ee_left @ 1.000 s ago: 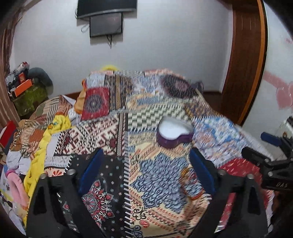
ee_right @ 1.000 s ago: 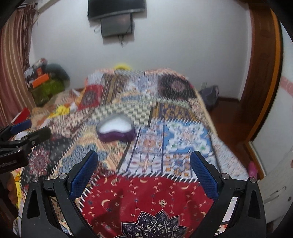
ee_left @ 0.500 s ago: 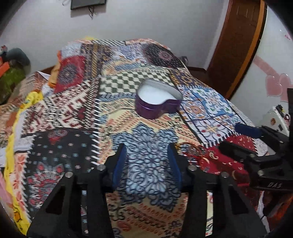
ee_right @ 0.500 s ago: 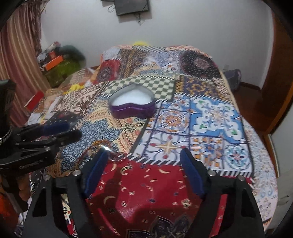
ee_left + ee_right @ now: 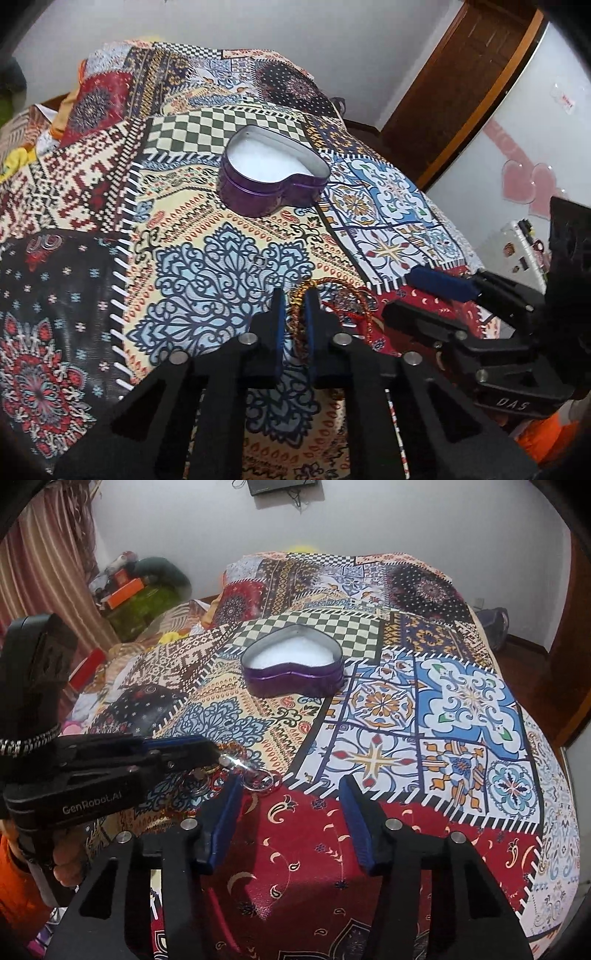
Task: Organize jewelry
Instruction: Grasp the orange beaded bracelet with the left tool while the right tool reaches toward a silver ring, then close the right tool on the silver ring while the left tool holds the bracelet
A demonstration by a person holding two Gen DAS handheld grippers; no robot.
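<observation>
A purple heart-shaped tin (image 5: pixel 271 177) with a white lining stands open on the patchwork bedspread; it also shows in the right wrist view (image 5: pixel 293 666). Jewelry lies in a small heap near the front: gold and red bangles (image 5: pixel 345 295) and silver rings (image 5: pixel 260 777). My left gripper (image 5: pixel 294 295) is nearly closed around a gold bangle at the heap; whether it grips it is unclear. It also shows in the right wrist view (image 5: pixel 207 751). My right gripper (image 5: pixel 288 786) is open and empty, just right of the heap, and shows in the left wrist view (image 5: pixel 413 291).
The patchwork bedspread (image 5: pixel 461 701) covers the whole bed. Clutter and boxes (image 5: pixel 136 590) lie by the curtain at far left. A wooden door (image 5: pixel 454 85) stands at the right. A small silver ring (image 5: pixel 259 261) lies on the blue pattern.
Both grippers have moved down and forward to the jewelry heap. The left jaws have closed from wide open to a narrow gap around a bangle. The right jaws have narrowed a little.
</observation>
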